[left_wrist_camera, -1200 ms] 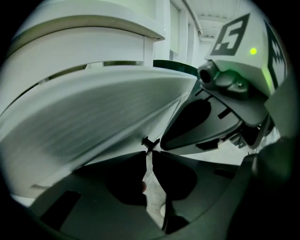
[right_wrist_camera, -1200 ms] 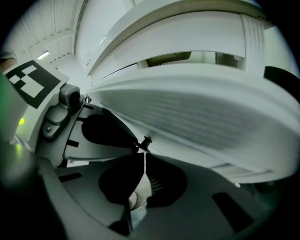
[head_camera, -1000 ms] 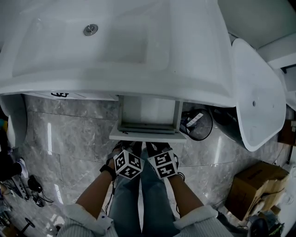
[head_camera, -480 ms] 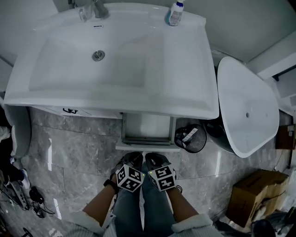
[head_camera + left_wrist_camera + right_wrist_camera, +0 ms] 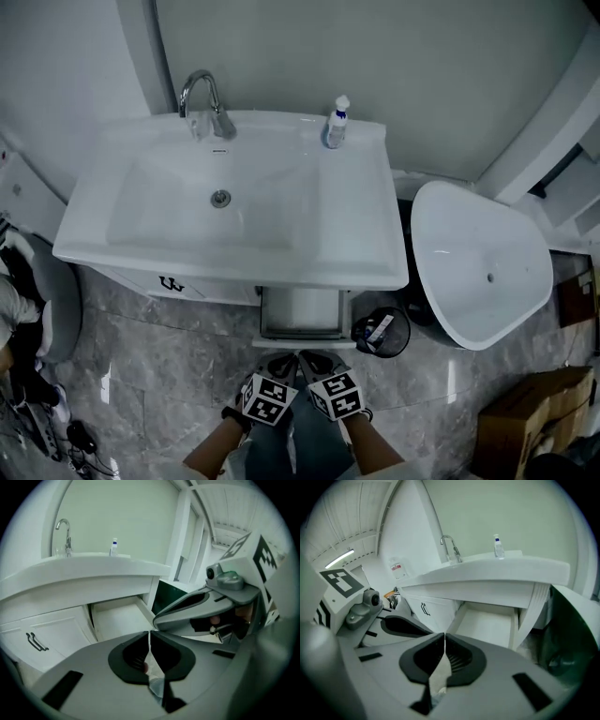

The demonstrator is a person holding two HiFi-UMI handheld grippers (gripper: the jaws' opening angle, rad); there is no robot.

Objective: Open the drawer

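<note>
The white drawer point(image 5: 300, 314) under the washbasin stands pulled out and holds nothing that I can see; it also shows in the left gripper view point(image 5: 119, 620) and the right gripper view point(image 5: 485, 625). Both grippers hang side by side in front of it, apart from it, over the person's legs. My left gripper point(image 5: 277, 371) point(image 5: 149, 632) is closing, its jaw tips meeting with nothing between them. My right gripper point(image 5: 321, 367) point(image 5: 444, 634) is shut on nothing. Each gripper shows in the other's view, right gripper point(image 5: 201, 606), left gripper point(image 5: 401, 625).
The white washbasin point(image 5: 122, 244) with faucet point(image 5: 202, 98) and spray bottle point(image 5: 336, 122) overhangs the drawer. A cabinet door with a dark handle point(image 5: 171, 283) is left of it. A black waste bin point(image 5: 380, 333), a white oval tub point(image 5: 478, 272) and a cardboard box point(image 5: 530, 422) stand to the right.
Both grippers and the head have risen together, so the basin and drawer look smaller and farther. The drawer has stayed pulled out.
</note>
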